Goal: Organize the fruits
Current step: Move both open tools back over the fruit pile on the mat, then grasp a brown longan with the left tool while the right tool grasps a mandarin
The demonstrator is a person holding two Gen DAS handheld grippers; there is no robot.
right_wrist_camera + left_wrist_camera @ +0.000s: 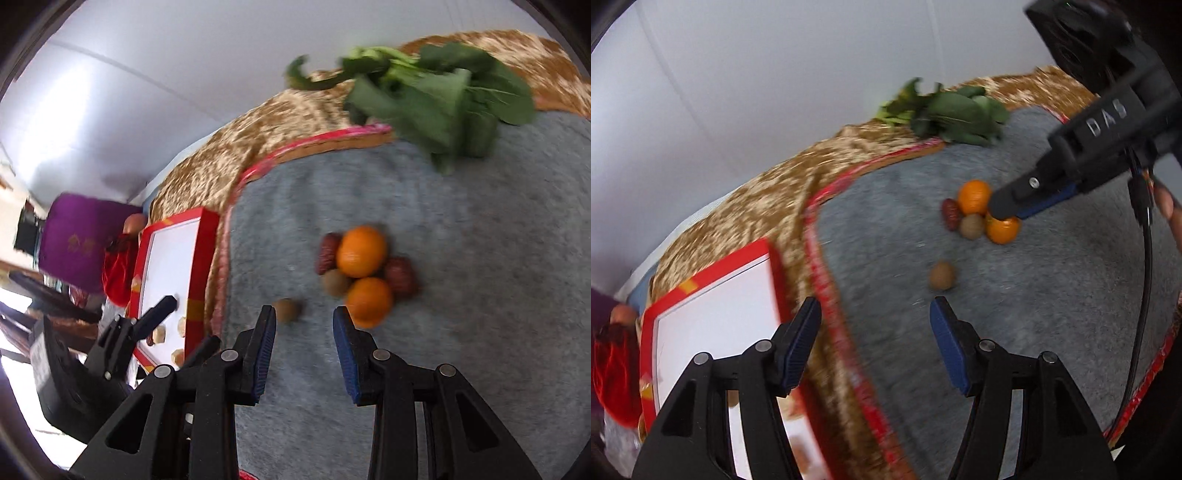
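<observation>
A cluster of fruit lies on the grey mat (480, 258): two oranges (361, 252) (369, 301), a kiwi (335, 282) and two dark red dates (328, 252) (400, 278). A lone kiwi (287, 309) sits apart, nearer me. My right gripper (304, 321) is open and empty just short of the cluster, between the lone kiwi and the near orange. In the left wrist view one of its fingers (1015, 201) overlaps the near orange (1003, 229). My left gripper (875, 310) is open and empty, straddling the mat's red edge, with the lone kiwi (942, 275) ahead.
A red-rimmed white box (716, 332) stands left of the mat on a brown patterned cloth (768, 199), with several small fruit pieces (159, 334) inside. Leafy greens (436, 99) lie at the mat's far edge. A white wall is behind, and purple and red items (81, 243) are at far left.
</observation>
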